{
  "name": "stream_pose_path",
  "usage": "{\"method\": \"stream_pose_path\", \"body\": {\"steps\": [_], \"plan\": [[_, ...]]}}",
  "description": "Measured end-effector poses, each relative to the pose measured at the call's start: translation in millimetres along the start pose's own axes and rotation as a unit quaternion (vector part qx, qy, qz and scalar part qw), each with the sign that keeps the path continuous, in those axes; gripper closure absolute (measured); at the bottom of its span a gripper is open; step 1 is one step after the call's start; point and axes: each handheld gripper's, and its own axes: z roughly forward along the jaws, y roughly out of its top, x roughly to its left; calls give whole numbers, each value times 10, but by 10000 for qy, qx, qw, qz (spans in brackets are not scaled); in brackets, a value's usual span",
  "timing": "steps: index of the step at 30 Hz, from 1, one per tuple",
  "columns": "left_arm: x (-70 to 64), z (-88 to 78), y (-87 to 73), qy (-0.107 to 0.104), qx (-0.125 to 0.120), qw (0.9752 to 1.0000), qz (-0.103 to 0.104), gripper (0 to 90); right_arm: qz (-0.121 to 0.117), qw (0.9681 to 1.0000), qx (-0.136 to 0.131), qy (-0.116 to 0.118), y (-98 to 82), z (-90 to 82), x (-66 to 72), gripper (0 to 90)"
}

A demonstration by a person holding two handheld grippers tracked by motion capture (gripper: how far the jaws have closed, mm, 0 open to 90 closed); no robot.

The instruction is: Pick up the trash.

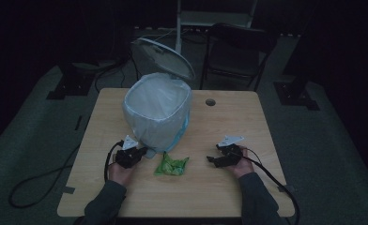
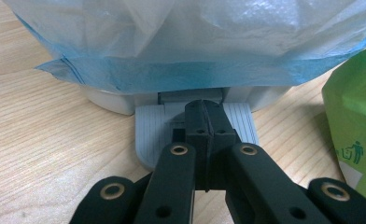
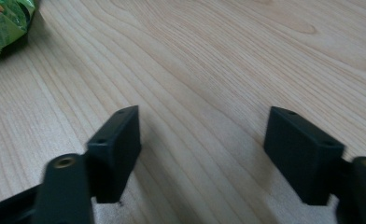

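While the left hand-held gripper [image 2: 204, 122], pressed together, holds the bin [image 1: 157, 115] pedal [image 2: 149, 127] down, the right hand-held gripper [image 3: 204, 154], spread, must reach the green wrapper [image 1: 171, 165] at nine o'clock.

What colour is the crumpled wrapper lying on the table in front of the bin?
Bright green; the wrapper shows best in the high view.

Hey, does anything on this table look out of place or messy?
One thing: a crumpled green wrapper lies loose on the table, just in front of the lined bin rather than inside it. The bin's lid stands open because the shut left tongs rest on its pedal. Nothing looks spilled or damaged.
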Motion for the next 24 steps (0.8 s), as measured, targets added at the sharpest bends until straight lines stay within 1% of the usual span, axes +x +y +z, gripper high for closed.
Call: {"method": "stream_pose_path", "body": {"steps": [1, 2, 3, 4, 6, 7, 8, 9, 11, 13, 14, 16, 17, 20, 21, 22, 24], "plan": [[0, 0, 0, 3, -1, 10000, 0, 900, 9, 10000, 21, 0, 4, -11, 0, 344], [0, 0, 0, 2, -2, 10000, 3, 900, 41, 10000, 48, 23, 10, -26, -3, 396], [1, 1, -1, -8, -8, 10000, -11, 900, 104, 9999, 56, 112, 15, -36, -6, 427], [3, 1, -2, -12, -10, 10000, -12, 900, 158, 9996, 60, 208, 22, -45, -7, 433], [3, 1, -2, -12, -10, 10000, -10, 900, 144, 9996, 43, 257, 45, -60, 18, 445], [3, 1, -2, -11, -12, 10000, -10, 900, 144, 9996, 43, 257, 45, -60, 18, 445], [4, 1, -2, -14, -13, 10000, -15, 900, 96, 9996, 26, 271, 63, -70, 35, 448], [4, 0, -2, -9, -8, 10000, -3, 900, 57, 9995, -56, 316, 105, -97, 76, 451], [3, 1, -2, -11, -13, 10000, -8, 900, 10, 9993, -132, 356, 148, -127, 109, 451], [3, 1, -3, -12, -17, 10000, -16, 900, -5, 9992, -166, 358, 168, -143, 128, 451], [4, 0, -3, -10, -10, 10000, -5, 900, -28, 9989, -224, 403, 199, -172, 156, 450], [5, 1, -3, -12, -14, 10000, -7, 900, -17, 9988, -252, 422, 214, -183, 173, 449], [4, 1, -3, -13, -15, 10000, -7, 900, -45, 9983, -306, 494, 240, -196, 202, 446], [6, 0, -3, -15, -15, 10000, -10, 900, -77, 9980, -326, 540, 269, -199, 238, 439], [6, 0, -3, -15, -15, 10000, -11, 900, -109, 9974, -355, 615, 296, -200, 271, 438], [5, 0, -3, -15, -17, 10000, -13, 900, -109, 9974, -355, 615, 296, -200, 271, 438], [6, 0, -4, -16, -15, 10000, -10, 900, -129, 9962, -430, 743, 343, -203, 327, 439]]}}
